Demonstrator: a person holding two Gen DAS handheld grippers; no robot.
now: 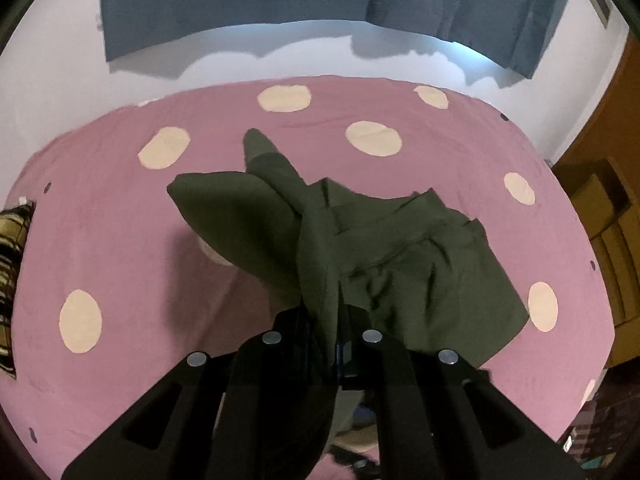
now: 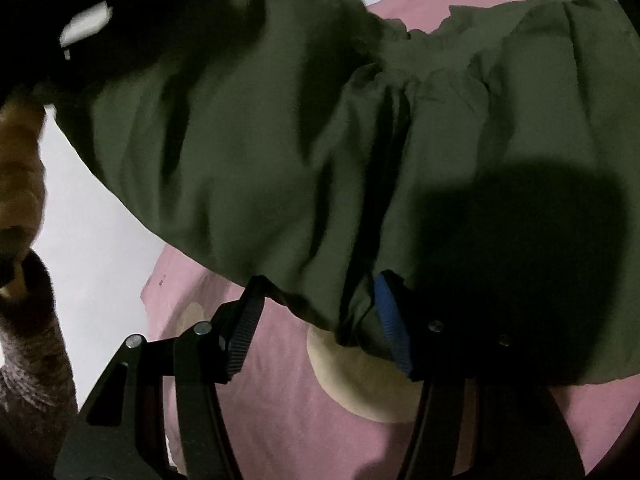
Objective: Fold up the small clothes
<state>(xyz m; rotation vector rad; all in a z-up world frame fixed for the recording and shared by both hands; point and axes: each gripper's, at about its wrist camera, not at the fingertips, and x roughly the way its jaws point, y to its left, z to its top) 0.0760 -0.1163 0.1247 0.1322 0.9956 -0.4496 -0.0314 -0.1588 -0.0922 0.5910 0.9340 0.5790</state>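
A dark green garment [image 1: 400, 248] lies crumpled on a pink bedsheet with cream dots [image 1: 120, 220]. One part of it is pulled up into my left gripper [image 1: 324, 312], which is shut on a bunched fold. In the right wrist view the same garment [image 2: 280, 140] fills most of the frame, lifted toward the upper left. My right gripper [image 2: 320, 312] sits at its lower hem with jaws apart. The left finger [image 2: 242, 320] is bare, and the blue-padded right finger [image 2: 394, 332] is partly under the cloth. A fold hangs between them without being pinched.
A blue curtain [image 1: 280, 0] hangs on the white wall behind the bed. A striped cushion [image 1: 12, 272] lies at the bed's left edge, and wooden furniture [image 1: 600, 208] stands to the right. A hand and fuzzy sleeve [image 2: 28, 340] show at the left of the right wrist view.
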